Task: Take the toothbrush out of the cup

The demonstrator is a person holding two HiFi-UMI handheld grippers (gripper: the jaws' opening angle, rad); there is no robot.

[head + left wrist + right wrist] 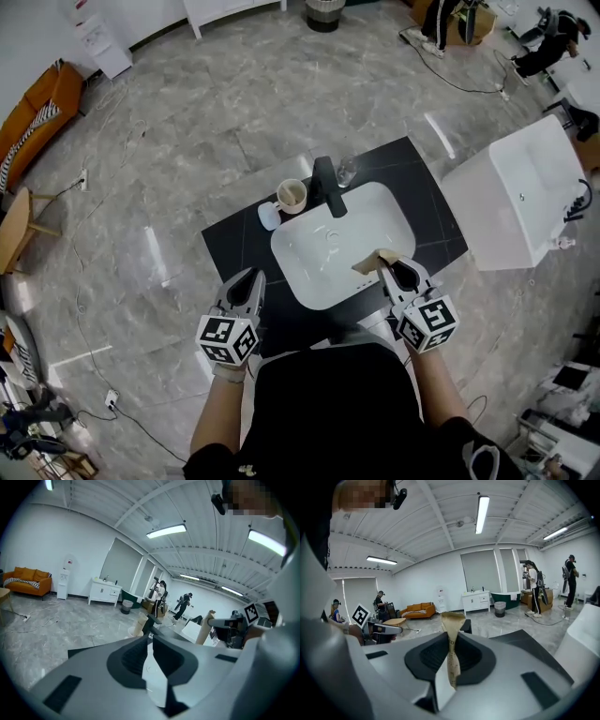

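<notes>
A beige cup (292, 195) stands on the black counter (230, 246) left of the black faucet (328, 186), behind the white basin (309, 272). My right gripper (386, 267) is over the basin's right front rim, shut on a tan paper-like strip (373, 261). That strip (452, 641) sticks up between the jaws of the right gripper (451, 645). My left gripper (253, 275) hovers over the counter at the basin's front left, shut and empty. Past the left gripper (149, 641) I see the cup (138, 623) and faucet (151, 622).
A small pale blue dish (269, 217) lies by the cup and a clear glass (347, 172) stands right of the faucet. A white tub (511, 192) sits to the right. An orange sofa (37, 112), a wooden stool (19, 225) and floor cables (103, 141) are at left.
</notes>
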